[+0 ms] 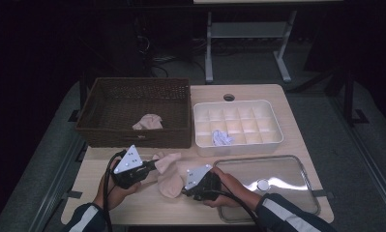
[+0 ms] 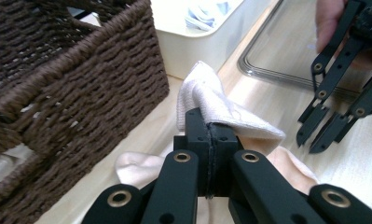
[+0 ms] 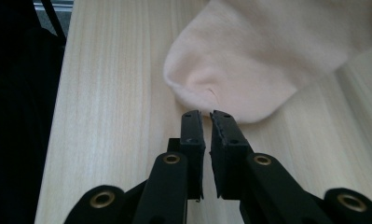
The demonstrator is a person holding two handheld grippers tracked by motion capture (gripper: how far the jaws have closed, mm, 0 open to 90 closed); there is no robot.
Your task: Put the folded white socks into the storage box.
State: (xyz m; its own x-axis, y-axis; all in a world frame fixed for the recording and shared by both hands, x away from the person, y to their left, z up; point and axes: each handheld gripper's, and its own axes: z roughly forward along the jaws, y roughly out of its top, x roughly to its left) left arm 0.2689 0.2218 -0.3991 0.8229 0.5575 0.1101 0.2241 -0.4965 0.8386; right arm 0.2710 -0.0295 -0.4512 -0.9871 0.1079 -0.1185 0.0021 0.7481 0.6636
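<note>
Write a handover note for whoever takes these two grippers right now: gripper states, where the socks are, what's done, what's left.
Left gripper: shut on the cuff end of the pink sock, lifting that end off the table.
Right gripper: jaws nearly together with nothing between them, tips just short of the sock's toe.
Things: another pink sock lies in the wicker basket. One rolled white-and-blue item sits in a cell of the white divider box. The clear lid lies flat under the right hand.
Done: one cell filled.
Left, probably: fold or roll this sock, place it in a cell, then the basket sock.
</note>
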